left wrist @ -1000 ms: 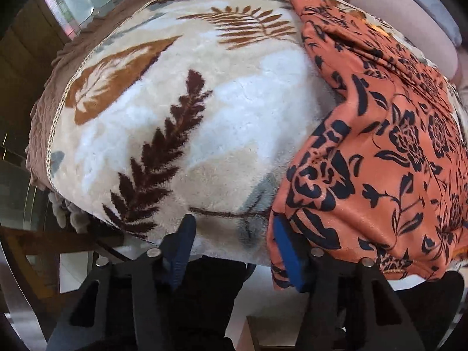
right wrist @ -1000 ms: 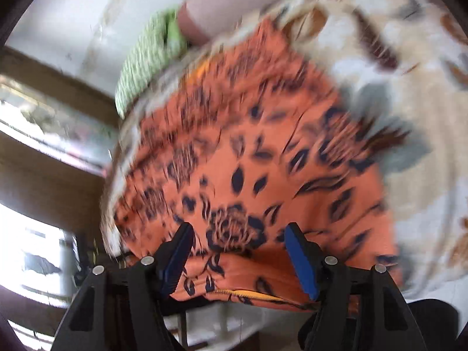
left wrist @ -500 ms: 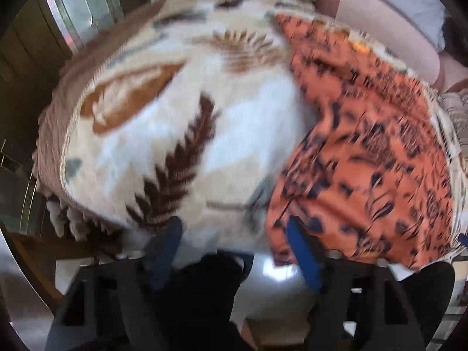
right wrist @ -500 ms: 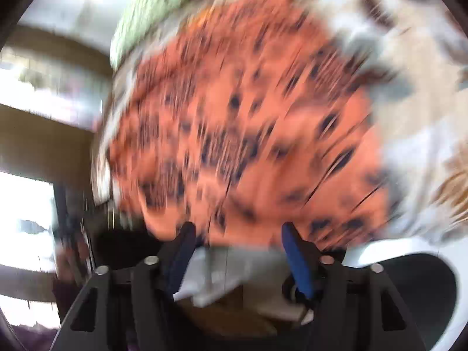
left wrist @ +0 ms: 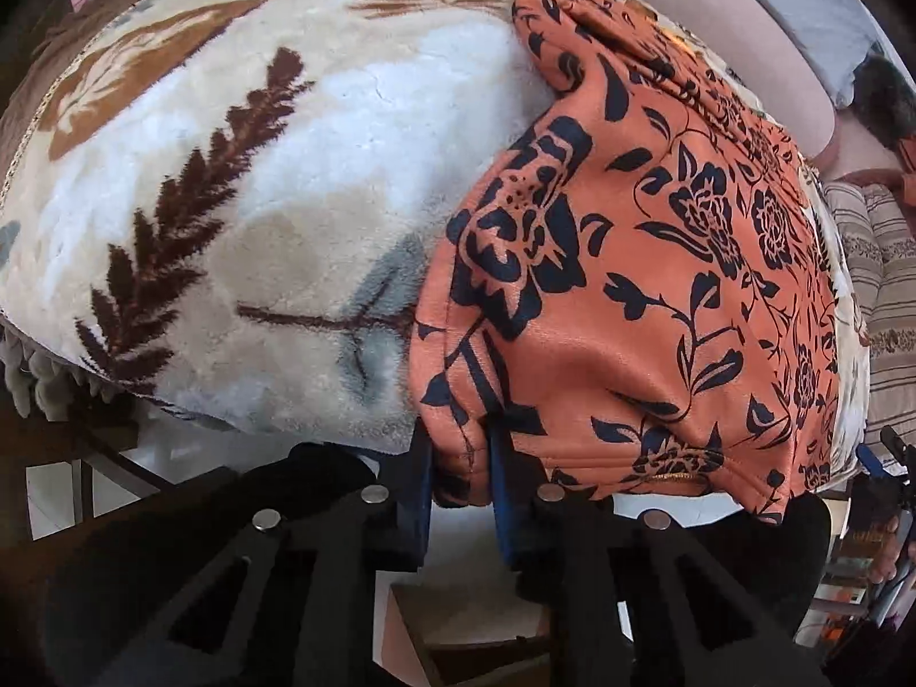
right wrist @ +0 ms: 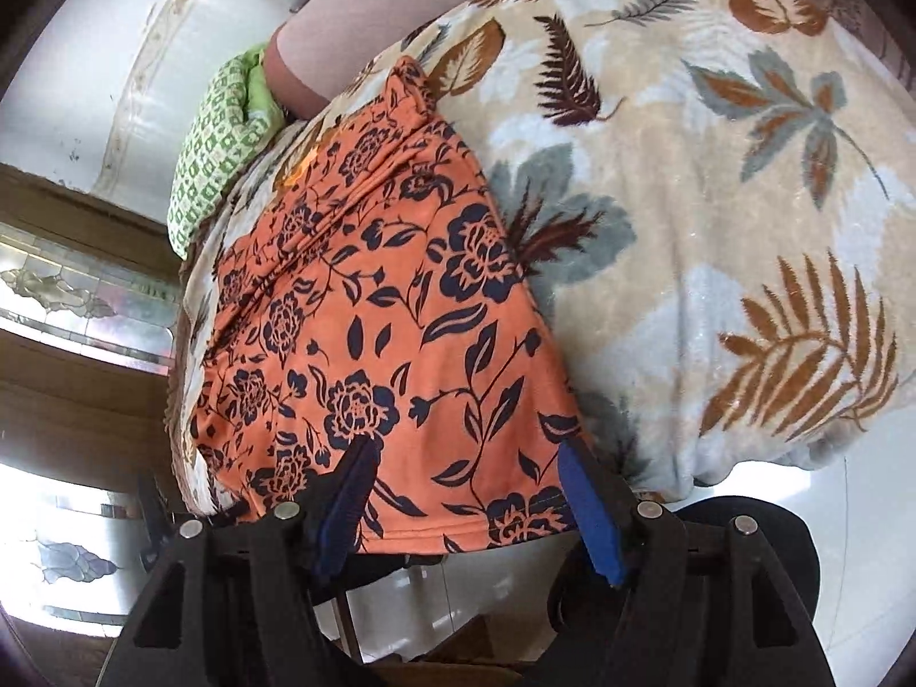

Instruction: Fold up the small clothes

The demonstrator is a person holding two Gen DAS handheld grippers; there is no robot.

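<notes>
An orange garment with a dark blue flower print [left wrist: 658,297] lies spread on a cream leaf-pattern blanket [left wrist: 257,183]. Its near hem hangs over the blanket's front edge. My left gripper [left wrist: 458,452] is shut on the garment's near left corner, with cloth pinched between the blue pads. In the right wrist view the same garment [right wrist: 366,309] fills the left half. My right gripper [right wrist: 469,492] is open, its blue fingers [right wrist: 589,509] straddling the near hem, with the cloth between them and not pinched.
A green patterned cloth [right wrist: 223,143] lies at the far end beside a pink cushion [right wrist: 343,40]. A striped cloth [left wrist: 881,286] lies at the right. The blanket [right wrist: 715,229] extends wide to the right. White floor and dark wooden furniture show below the edge.
My left gripper was open beside the corner and has shut on the garment's near left corner. My right gripper swung about and now sits open over the near hem.
</notes>
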